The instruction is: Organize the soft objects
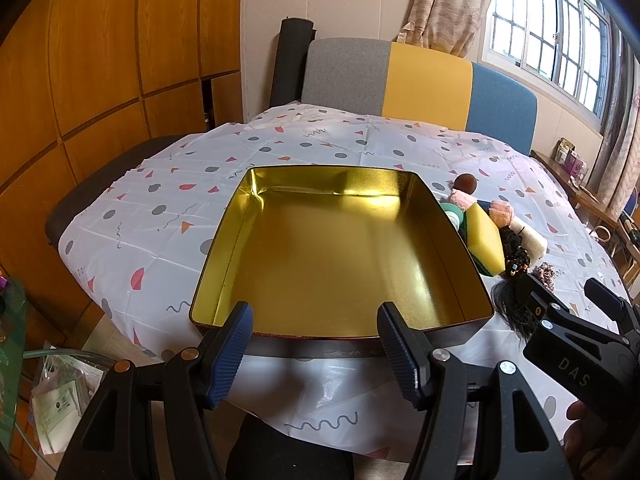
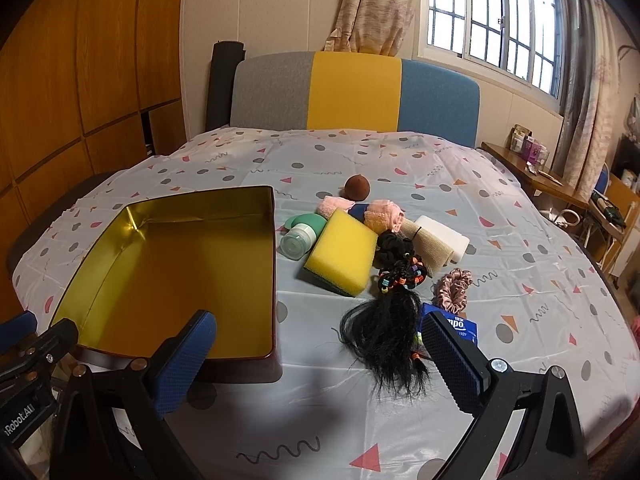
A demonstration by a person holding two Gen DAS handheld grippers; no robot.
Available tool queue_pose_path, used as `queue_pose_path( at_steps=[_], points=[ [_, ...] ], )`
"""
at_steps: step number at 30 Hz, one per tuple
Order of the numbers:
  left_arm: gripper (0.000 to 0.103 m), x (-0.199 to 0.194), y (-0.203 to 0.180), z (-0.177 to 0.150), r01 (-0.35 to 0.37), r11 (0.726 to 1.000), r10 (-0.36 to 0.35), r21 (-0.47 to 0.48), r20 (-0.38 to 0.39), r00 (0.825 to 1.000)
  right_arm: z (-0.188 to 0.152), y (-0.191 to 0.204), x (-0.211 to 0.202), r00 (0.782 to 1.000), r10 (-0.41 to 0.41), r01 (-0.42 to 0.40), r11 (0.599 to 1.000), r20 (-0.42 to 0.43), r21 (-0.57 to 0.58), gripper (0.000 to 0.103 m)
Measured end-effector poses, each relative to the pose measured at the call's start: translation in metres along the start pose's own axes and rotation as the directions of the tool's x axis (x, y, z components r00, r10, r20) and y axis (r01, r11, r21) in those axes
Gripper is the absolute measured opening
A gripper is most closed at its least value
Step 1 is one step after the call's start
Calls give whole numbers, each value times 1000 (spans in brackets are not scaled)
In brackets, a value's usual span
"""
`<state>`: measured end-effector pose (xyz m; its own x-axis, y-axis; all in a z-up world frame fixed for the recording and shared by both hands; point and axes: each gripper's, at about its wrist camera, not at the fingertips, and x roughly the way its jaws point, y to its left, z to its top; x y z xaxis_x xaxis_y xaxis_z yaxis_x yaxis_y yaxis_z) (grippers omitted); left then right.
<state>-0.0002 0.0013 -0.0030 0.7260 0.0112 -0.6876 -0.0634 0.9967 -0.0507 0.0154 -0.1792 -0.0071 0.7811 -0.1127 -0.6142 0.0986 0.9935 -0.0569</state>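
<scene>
Patterned tablecloth (image 2: 500, 240) w/ gold tin (image 1: 340, 256): both grippers (L (image 1: 316, 354), R (image 2: 320, 364)) angled down, jaws spread, empty.

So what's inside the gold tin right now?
Nothing: the tin shows only its bare gold floor and walls. The sponge and other soft things lie outside, on the tablecloth. The near wall's inner face is hidden.

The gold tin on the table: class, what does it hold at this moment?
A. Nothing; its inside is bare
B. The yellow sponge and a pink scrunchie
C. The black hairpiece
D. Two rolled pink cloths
A: the gold tin shows only its bare shiny floor in both views, while the yellow sponge, black hairpiece, pink scrunchie and rolled pink cloths all lie on the tablecloth beside it.
</scene>
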Motion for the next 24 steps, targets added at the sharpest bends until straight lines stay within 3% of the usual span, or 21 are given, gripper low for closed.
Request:
queue_pose_path(
  at_steps=[16, 18, 21, 24],
  points=[
    [65, 6, -7, 2, 39, 999, -38, 33, -24, 999, 0, -11, 6, 1000, 0, 0, 1000, -12, 16, 103],
    [66, 5, -7, 4, 103, 994, -102, 29, -23, 995, 1, -17, 7, 1000, 5, -4, 1000, -12, 24, 103],
    [73, 6, -8, 10, 242, 970, -242, -7, -46, 969, 5, -39, 12, 1000, 17, -15, 998, -21, 69, 103],
    [76, 9, -20, 18, 320, 947, -320, -13, -92, 943, 10, -74, 18, 999, 26, -21, 992, -39, 128, 103]
  ],
)
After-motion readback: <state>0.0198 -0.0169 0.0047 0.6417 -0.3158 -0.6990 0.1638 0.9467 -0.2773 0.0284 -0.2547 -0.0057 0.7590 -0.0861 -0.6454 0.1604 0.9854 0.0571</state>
